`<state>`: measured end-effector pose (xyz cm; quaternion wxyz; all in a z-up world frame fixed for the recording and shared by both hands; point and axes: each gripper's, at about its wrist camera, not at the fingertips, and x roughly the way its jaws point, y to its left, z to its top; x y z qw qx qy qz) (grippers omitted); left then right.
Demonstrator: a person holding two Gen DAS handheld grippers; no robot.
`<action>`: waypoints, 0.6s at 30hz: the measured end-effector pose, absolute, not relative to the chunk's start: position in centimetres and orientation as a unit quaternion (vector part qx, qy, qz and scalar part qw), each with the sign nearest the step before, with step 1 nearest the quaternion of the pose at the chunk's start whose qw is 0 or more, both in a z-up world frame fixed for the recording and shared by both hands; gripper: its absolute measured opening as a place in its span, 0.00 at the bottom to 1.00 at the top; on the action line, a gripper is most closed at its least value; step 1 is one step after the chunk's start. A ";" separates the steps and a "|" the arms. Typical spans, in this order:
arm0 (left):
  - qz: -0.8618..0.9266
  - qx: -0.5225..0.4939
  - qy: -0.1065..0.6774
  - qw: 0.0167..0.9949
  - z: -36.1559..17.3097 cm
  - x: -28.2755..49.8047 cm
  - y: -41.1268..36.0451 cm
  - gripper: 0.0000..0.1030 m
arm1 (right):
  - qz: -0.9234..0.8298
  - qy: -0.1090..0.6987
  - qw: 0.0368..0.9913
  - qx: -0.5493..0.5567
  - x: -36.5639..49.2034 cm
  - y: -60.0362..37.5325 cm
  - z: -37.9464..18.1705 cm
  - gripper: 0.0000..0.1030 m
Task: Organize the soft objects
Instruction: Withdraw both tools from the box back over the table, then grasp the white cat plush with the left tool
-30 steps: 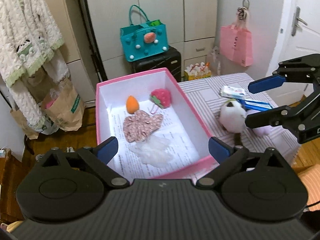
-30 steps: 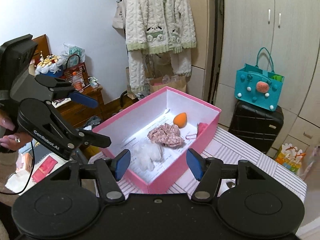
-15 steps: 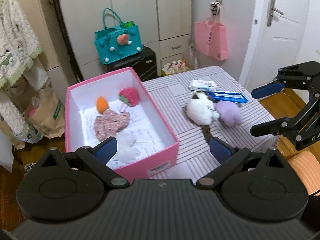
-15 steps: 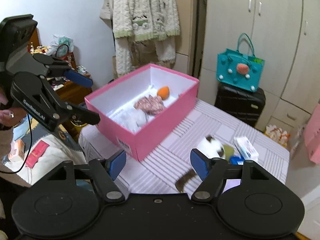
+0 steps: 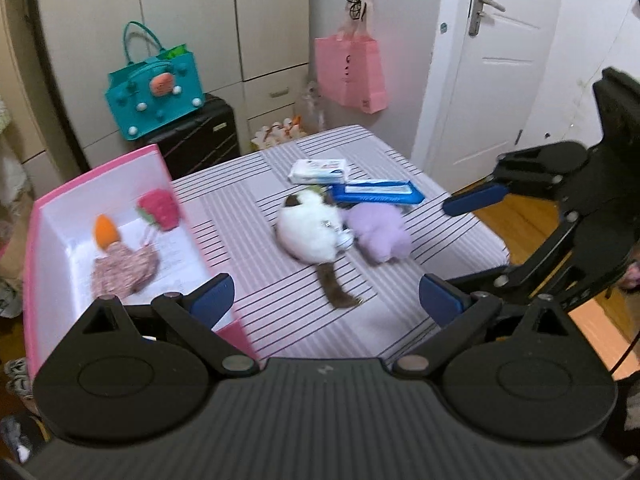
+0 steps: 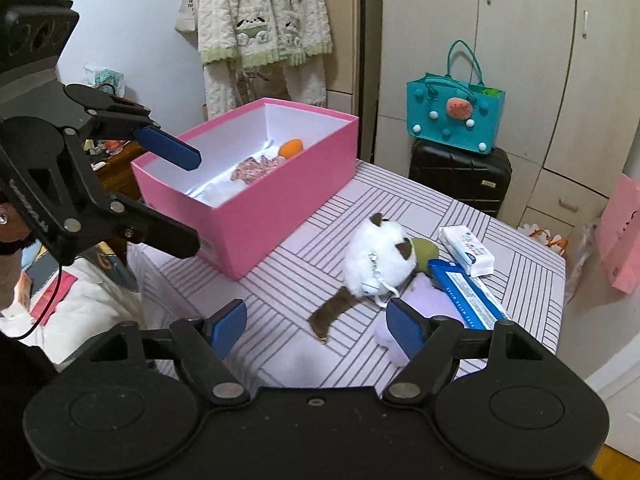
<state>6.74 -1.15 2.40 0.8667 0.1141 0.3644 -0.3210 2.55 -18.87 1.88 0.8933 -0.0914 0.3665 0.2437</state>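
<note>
partly hidden green toy (image 6: 425, 251) sits behind white plush cat (image 6: 378, 261).

A striped table (image 6: 280, 312) carries a pink box (image 6: 280, 200), white plush (image 6: 380, 260), purple plush (image 5: 378, 232), tissue pack (image 5: 318, 171) and blue packet (image 5: 378, 192).

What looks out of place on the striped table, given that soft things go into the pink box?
The white plush cat, the purple plush and a green soft thing lie loose on the table, outside the pink box.
</note>
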 end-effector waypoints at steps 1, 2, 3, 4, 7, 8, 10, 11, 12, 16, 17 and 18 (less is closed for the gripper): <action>-0.324 0.111 0.364 0.866 2.1 7.0 -1.5 0.97 | 0.243 0.363 0.895 -0.092 2.7 -18.9 1.6 0.78; -0.325 0.107 0.364 0.866 1.8 7.4 -1.9 0.97 | 0.243 0.357 0.897 -0.095 3.0 -19.0 1.1 0.79; -0.324 0.102 0.363 0.868 1.4 7.8 -2.2 0.97 | 0.244 0.351 0.899 -0.096 3.2 -19.1 0.7 0.79; -0.324 0.099 0.362 0.868 1.1 8.1 -2.4 0.97 | 0.245 0.343 0.902 -0.097 3.5 -19.2 0.2 0.79; -0.331 0.092 0.356 0.869 0.0 9.2 -3.5 0.97 | 0.229 0.328 0.911 -0.103 4.5 -19.4 -1.5 0.79; -0.336 0.089 0.353 0.868 -0.5 9.6 -3.8 0.97 | 0.220 0.323 0.914 -0.105 4.9 -19.5 -2.2 0.79; -0.337 0.082 0.358 0.867 -1.5 10.3 -4.5 0.96 | 0.221 0.313 0.919 -0.096 5.7 -19.7 -3.3 0.79; -0.338 0.079 0.358 0.867 -1.9 10.7 -4.8 0.96 | 0.225 0.313 0.919 -0.086 6.2 -19.9 -3.9 0.79; -0.339 0.076 0.357 0.867 -2.3 11.2 -5.1 0.96 | 0.229 0.312 0.919 -0.079 6.6 -20.1 -4.4 0.79; -0.321 0.077 0.344 0.879 -3.2 12.4 -6.0 0.94 | 0.225 0.307 0.922 -0.076 8.2 -20.1 -6.3 0.79; -0.314 0.078 0.340 0.883 -3.4 12.7 -6.2 0.94 | 0.224 0.303 0.922 -0.083 8.5 -19.9 -6.7 0.79; -0.308 0.077 0.338 0.886 -3.5 13.0 -6.4 0.93 | 0.228 0.301 0.922 -0.090 8.7 -19.8 -7.0 0.79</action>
